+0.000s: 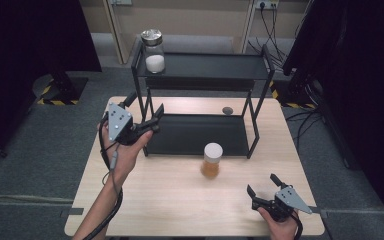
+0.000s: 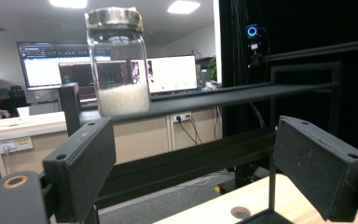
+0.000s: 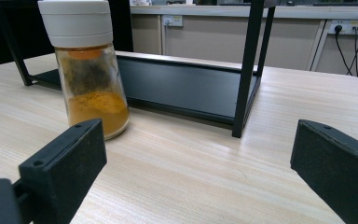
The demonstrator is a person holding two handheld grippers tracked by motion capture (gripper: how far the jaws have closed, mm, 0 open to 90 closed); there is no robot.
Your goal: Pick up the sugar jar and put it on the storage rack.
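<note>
While your tools hover empty, both jars stand free.
Your right tool [image 1: 263, 194] gapes wide, the spice jar [image 1: 212, 160] on the counter [image 1: 170, 195] near its left jaw; your left tool [image 1: 152, 121], equally wide, sits below the rice jar [image 1: 153, 51] on the rack's top shelf [image 1: 215, 66].

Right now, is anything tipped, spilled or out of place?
Nothing stands out. The spice jar stands upright on the table, the glass jar upright on the rack; no spills.

desk [image 1: 180, 195]: pale matt wood grain | rack [image 1: 205, 65]: matt black metal | spice jar [image 3: 91, 74]: clear glossy glass, white plastic cap
</note>
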